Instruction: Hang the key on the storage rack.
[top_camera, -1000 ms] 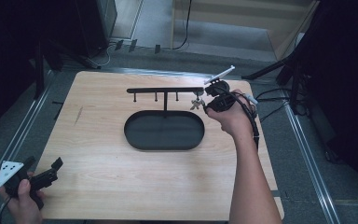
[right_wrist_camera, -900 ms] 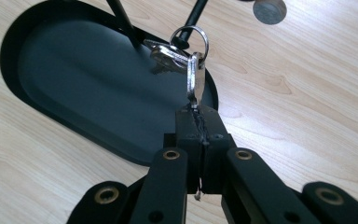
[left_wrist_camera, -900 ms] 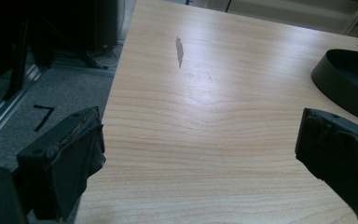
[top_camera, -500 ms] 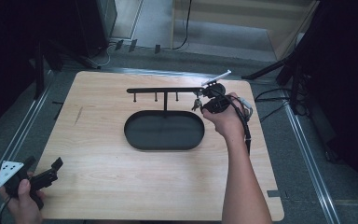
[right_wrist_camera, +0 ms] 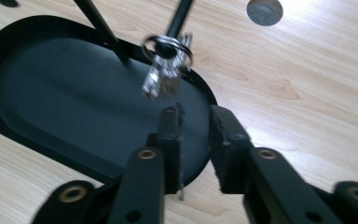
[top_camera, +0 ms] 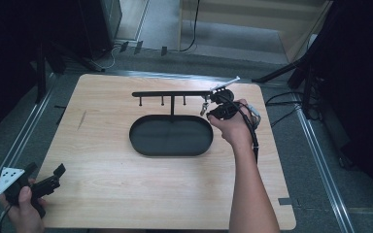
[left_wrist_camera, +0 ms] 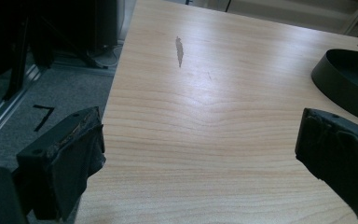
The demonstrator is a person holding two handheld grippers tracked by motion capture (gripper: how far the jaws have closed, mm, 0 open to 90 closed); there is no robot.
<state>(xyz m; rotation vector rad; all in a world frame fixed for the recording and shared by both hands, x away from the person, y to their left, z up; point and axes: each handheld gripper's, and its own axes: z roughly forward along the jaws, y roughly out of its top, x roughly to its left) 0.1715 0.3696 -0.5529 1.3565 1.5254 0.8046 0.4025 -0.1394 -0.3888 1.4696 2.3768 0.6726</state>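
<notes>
Keys hang on the rack's bar, over the right end of the black tray. Right tool just below them, jaws just opened a little, nothing between. Left tool spread wide, well left of the tray over the counter.

High view looks down over my table; my gripper views sit close, both sharing the tray.

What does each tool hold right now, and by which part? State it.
Nothing. The right tool has just been opening, clear of the keys hung on the rack; the left tool stands open.
</notes>
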